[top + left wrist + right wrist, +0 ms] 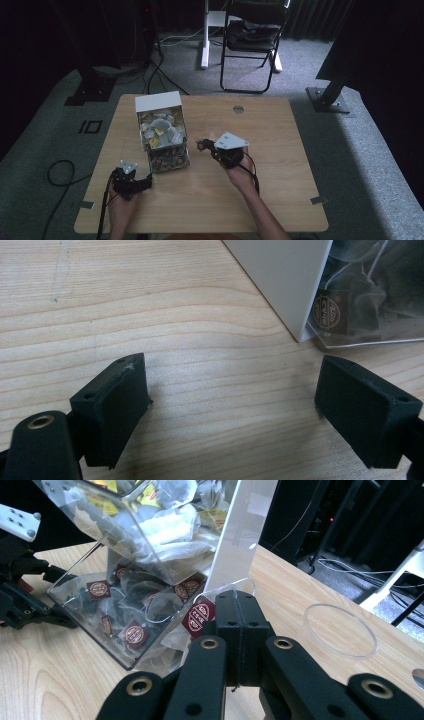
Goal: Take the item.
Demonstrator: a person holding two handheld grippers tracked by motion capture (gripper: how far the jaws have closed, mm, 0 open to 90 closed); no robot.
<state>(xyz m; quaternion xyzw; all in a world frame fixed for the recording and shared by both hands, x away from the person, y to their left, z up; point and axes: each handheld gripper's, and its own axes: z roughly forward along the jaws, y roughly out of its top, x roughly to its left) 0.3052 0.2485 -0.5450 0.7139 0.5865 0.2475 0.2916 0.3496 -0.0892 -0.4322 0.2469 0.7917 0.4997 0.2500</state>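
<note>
Right, I've got the right gripper (239,611) pressed together on a tea bag (176,636), pinching it near its dark red tag (199,616), just in front of the clear dispenser box (125,575) at centre frame in the right gripper view. From above, that gripper (202,145) sits just right of the box (161,131), mid-table, so I'd judge the bag is pulled free of the lower compartment or very nearly so; where it goes next is what's left. My left gripper (232,405) is spread wide over bare wooden table (150,300), holding nothing, with a corner of the box (285,275) at upper right of its view and more tagged bags behind the clear wall. Hard to say how much of the bag's pouch is still caught in the opening: my own jaws cover it. A clear round ring (340,630) lies on the wood at the right; I can't tell what it is.
</note>
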